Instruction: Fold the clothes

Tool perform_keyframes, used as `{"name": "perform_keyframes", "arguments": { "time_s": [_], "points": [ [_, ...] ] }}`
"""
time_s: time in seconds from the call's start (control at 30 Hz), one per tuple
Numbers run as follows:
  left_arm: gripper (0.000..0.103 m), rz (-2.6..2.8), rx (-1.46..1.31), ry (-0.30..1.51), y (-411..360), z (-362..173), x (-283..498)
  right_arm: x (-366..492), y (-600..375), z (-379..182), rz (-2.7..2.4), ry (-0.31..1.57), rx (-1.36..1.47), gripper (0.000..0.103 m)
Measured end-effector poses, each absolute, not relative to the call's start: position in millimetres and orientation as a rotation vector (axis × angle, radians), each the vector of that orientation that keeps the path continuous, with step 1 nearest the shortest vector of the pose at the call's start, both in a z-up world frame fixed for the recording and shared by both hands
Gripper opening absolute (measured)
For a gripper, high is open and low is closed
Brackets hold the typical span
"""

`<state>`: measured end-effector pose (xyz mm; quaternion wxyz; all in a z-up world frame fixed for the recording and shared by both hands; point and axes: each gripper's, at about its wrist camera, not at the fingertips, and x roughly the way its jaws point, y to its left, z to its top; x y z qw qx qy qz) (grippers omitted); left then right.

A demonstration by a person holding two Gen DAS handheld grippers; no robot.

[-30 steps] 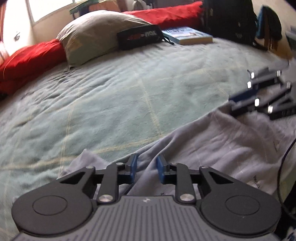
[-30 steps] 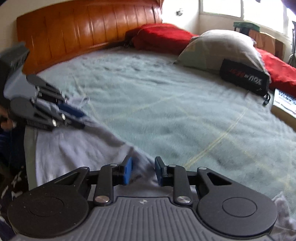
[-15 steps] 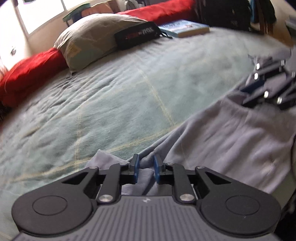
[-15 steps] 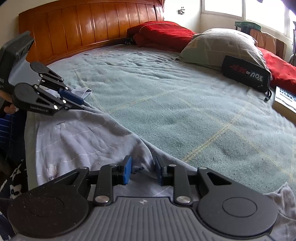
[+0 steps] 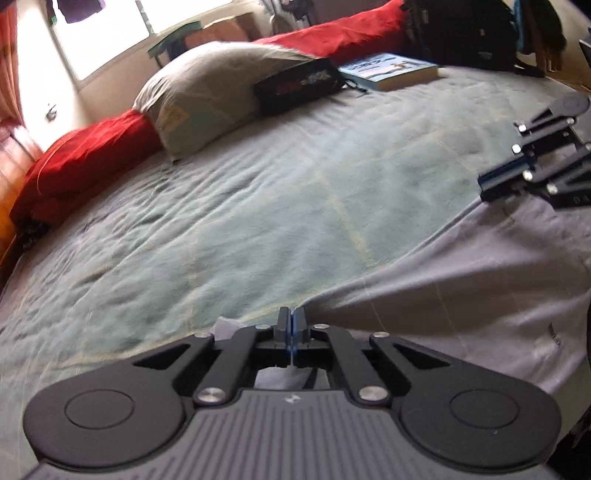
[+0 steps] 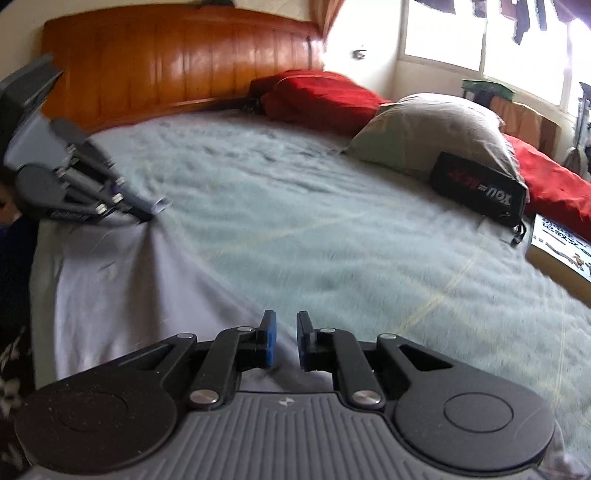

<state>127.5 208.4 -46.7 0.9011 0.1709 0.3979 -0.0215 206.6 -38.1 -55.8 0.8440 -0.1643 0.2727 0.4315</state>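
My left gripper has its blue pads pressed together, pinching an edge of the pale lilac garment; the cloth runs taut from the pinch toward the near edge of the bed. In the right wrist view the same gripper appears blurred at the left, with the cloth gathered into creases at its tips. My right gripper shows a clear gap between its pads, which stand above the garment's far hem; whether cloth sits between them cannot be told. Seen from the left wrist, that gripper lies at the garment's other end, its jaws seen side-on.

The garment lies spread along the near edge of the bed, on a pale green bedspread. Toward the far edge: a grey pillow, a black pouch with red and white lettering leaning against it, red cushions behind, and a book beside the pouch. A wooden headboard closes the bed's left end. A dark backpack stands beyond the book.
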Motion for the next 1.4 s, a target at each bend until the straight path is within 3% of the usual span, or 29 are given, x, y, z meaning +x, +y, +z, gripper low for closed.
{"name": "perform_keyframes", "arguments": {
  "time_s": [0.23,0.53,0.7,0.77,0.83,0.97,1.1,1.23,1.4],
  "points": [
    [0.007,-0.035,0.282,0.753,212.3,-28.7,117.9,209.2,-63.8,-37.0,0.846,0.554,-0.312,0.018],
    [0.016,-0.286,0.329,0.785,144.1,-37.8,119.7,209.1,-100.9,-50.5,0.859,0.612,-0.416,0.019],
    [0.016,-0.308,0.334,0.808,135.3,-44.8,121.3,211.6,-81.8,-64.6,0.930,0.584,-0.549,0.032],
    [0.021,-0.301,0.332,0.814,136.4,-44.6,119.7,212.0,-78.4,-68.4,0.964,0.580,-0.584,0.027],
    [0.024,-0.289,0.329,0.819,139.3,-43.9,118.6,211.2,-78.1,-68.9,0.994,0.584,-0.589,0.004],
    [0.025,-0.280,0.308,0.826,142.9,-45.9,116.9,217.5,-74.6,-69.6,0.945,0.566,-0.561,0.003],
    [0.037,-0.258,0.293,0.862,146.2,-55.6,117.5,232.3,-74.5,-67.6,0.913,0.616,-0.455,0.004],
    [0.037,-0.228,0.249,0.865,153.0,-51.6,116.4,225.9,-87.3,-50.0,0.905,0.629,-0.409,0.010],
    [0.039,-0.256,0.302,0.810,137.5,-36.3,103.4,189.5,-129.5,-19.5,0.851,0.655,-0.368,0.039]
  ]
}}
